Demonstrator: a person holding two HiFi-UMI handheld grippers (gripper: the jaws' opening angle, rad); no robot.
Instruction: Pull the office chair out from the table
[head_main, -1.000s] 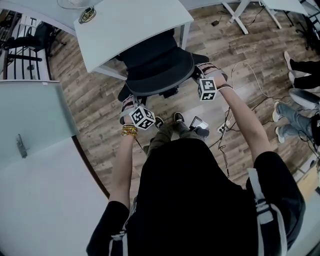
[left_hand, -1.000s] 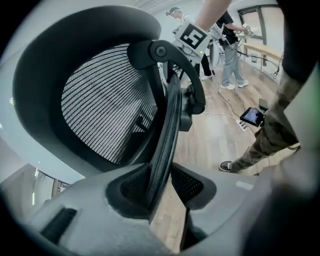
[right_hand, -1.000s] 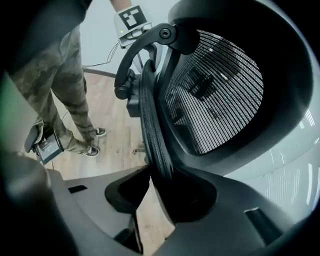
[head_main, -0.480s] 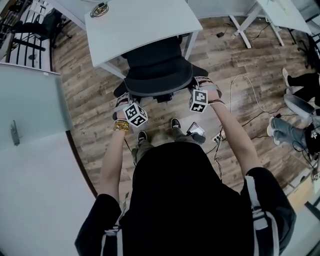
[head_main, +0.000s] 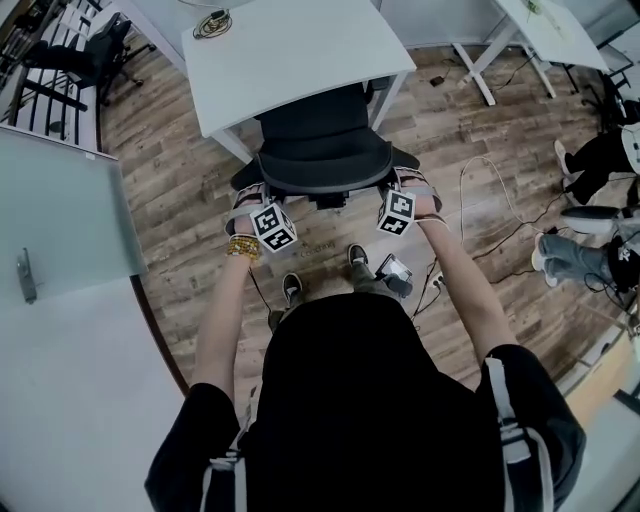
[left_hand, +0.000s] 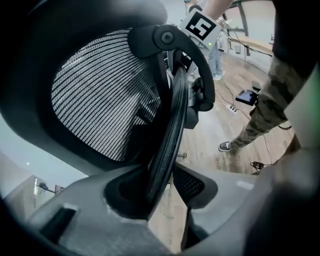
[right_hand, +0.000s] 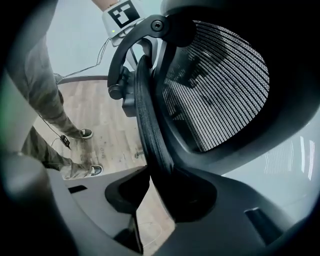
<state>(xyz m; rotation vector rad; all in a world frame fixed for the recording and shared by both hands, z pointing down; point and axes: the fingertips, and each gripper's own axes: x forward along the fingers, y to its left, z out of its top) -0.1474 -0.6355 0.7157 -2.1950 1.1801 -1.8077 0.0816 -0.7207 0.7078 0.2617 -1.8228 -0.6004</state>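
Observation:
A black mesh office chair (head_main: 320, 150) stands half under the white table (head_main: 300, 50), its backrest toward me. My left gripper (head_main: 255, 197) is shut on the backrest's left edge and my right gripper (head_main: 405, 182) on its right edge. In the left gripper view the backrest rim (left_hand: 172, 120) runs down between the jaws of the left gripper (left_hand: 167, 180). These jaws have just been opening a little, with the rim still between them. The right gripper view shows the same rim (right_hand: 147, 115) wedged in the right gripper (right_hand: 152, 185).
The person's shoes (head_main: 290, 288) stand on the wood floor just behind the chair. A small device (head_main: 395, 270) and cables (head_main: 500, 190) lie to the right. Other people's legs (head_main: 590, 160) are at far right, another black chair (head_main: 90, 50) top left, a glass panel (head_main: 60, 220) left.
The person's feet have stepped back. Both grippers have shifted toward the person while staying on the two ends of the backrest.

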